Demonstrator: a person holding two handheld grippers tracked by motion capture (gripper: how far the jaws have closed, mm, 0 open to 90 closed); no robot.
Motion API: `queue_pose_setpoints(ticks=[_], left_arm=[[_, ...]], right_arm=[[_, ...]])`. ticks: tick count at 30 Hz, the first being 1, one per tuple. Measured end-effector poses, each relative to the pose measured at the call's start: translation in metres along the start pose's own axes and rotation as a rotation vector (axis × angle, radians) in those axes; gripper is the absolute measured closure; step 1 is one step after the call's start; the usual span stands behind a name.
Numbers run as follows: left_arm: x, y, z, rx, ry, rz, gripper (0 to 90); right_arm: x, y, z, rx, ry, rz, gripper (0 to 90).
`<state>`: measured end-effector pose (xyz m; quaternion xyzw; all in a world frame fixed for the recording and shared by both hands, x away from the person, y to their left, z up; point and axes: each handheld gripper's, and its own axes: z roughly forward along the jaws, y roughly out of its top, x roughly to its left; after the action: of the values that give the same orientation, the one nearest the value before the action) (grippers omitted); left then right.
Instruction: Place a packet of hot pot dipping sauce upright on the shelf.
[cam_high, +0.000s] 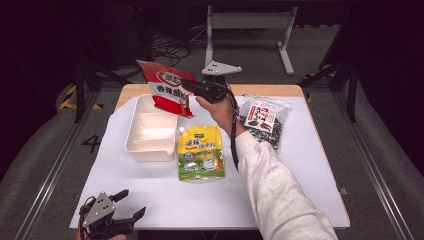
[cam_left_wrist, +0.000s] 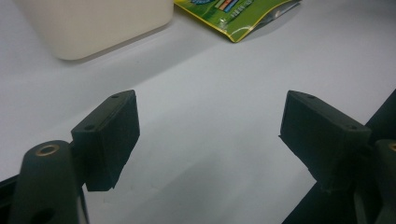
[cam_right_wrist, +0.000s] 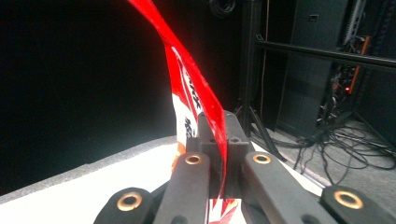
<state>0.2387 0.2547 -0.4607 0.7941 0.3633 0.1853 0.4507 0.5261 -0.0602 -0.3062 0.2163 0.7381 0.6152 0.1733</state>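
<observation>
A red and white snack bag (cam_high: 165, 89) hangs in the air over the far part of the cream divided tray (cam_high: 131, 134). My right gripper (cam_high: 189, 85) is shut on the bag's right edge; in the right gripper view the red film (cam_right_wrist: 196, 88) rises edge-on from between the closed jaws. My left gripper (cam_high: 131, 204) rests at the table's near left corner, open, with nothing between its pads (cam_left_wrist: 114, 135); bare white table shows between them.
A yellow-green spouted pouch (cam_high: 201, 152) lies flat just right of the tray, its corner (cam_left_wrist: 243, 14) also in the left gripper view. A clear bag of dark dried food (cam_high: 262, 120) lies at the far right. Cables and a metal stand sit behind the table.
</observation>
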Motion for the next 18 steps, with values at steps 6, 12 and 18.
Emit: queue_pose_setpoints(ticks=[6, 12, 18], left_arm=[[0.001, -0.001, 0.000, -0.002, 0.003, -0.015, 19.3], [0.001, 0.000, -0.001, -0.003, 0.002, -0.010, 19.0], [0.000, 0.000, -0.002, -0.009, 0.000, -0.006, 18.9]], right_arm=[[-0.006, -0.003, 0.021, 0.000, 0.007, 0.011, 89.5], [-0.007, -0.006, 0.042, -0.011, 0.017, 0.032, 89.5], [-0.003, -0.013, 0.063, -0.004, 0.025, 0.034, 89.5]])
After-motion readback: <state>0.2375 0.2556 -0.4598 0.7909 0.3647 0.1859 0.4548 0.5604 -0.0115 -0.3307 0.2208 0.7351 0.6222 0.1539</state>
